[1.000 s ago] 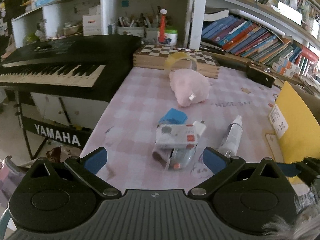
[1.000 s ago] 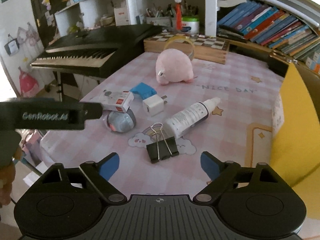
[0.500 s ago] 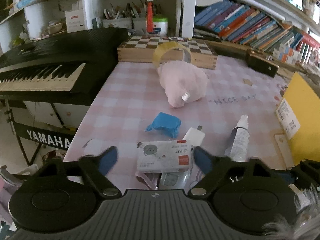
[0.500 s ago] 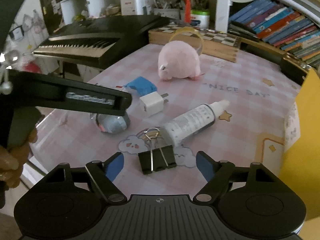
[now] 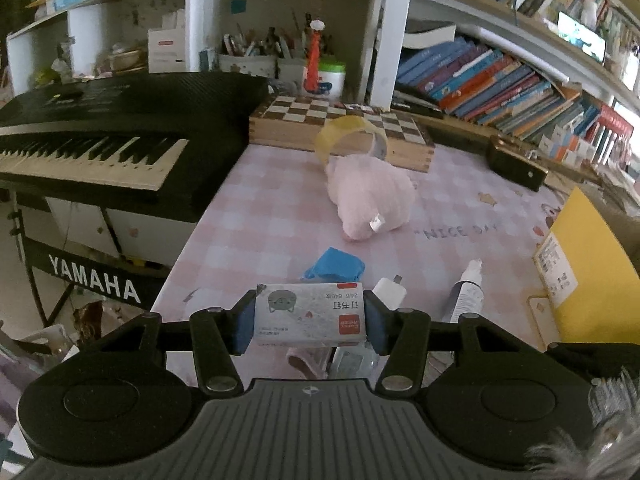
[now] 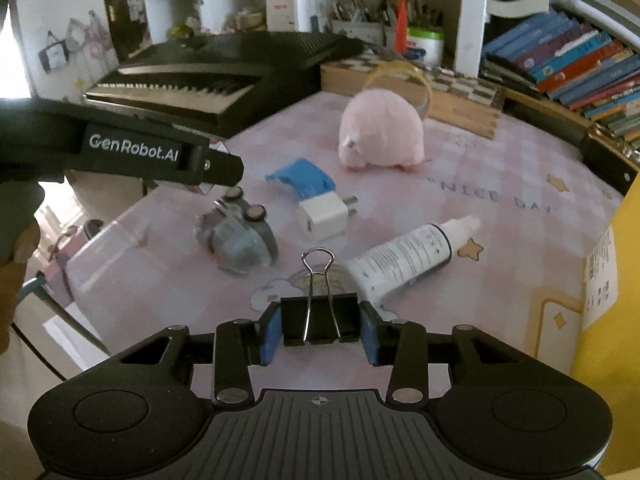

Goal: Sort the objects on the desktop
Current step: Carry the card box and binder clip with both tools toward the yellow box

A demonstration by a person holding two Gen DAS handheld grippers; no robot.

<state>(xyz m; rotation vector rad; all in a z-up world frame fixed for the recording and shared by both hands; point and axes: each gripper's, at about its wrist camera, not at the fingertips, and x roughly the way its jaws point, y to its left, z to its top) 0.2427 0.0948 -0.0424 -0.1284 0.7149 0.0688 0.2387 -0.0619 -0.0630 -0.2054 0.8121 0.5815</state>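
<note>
Both jaws were clamped, the left gripper on a staple box, the right gripper on a binder clip, so lifting appeared due next.

Pink checked tablecloth filling the centre, black Yamaha keyboard on its stand at left, white shelving across the top, slanting row of books upper right, daylight washing in at far left
</note>
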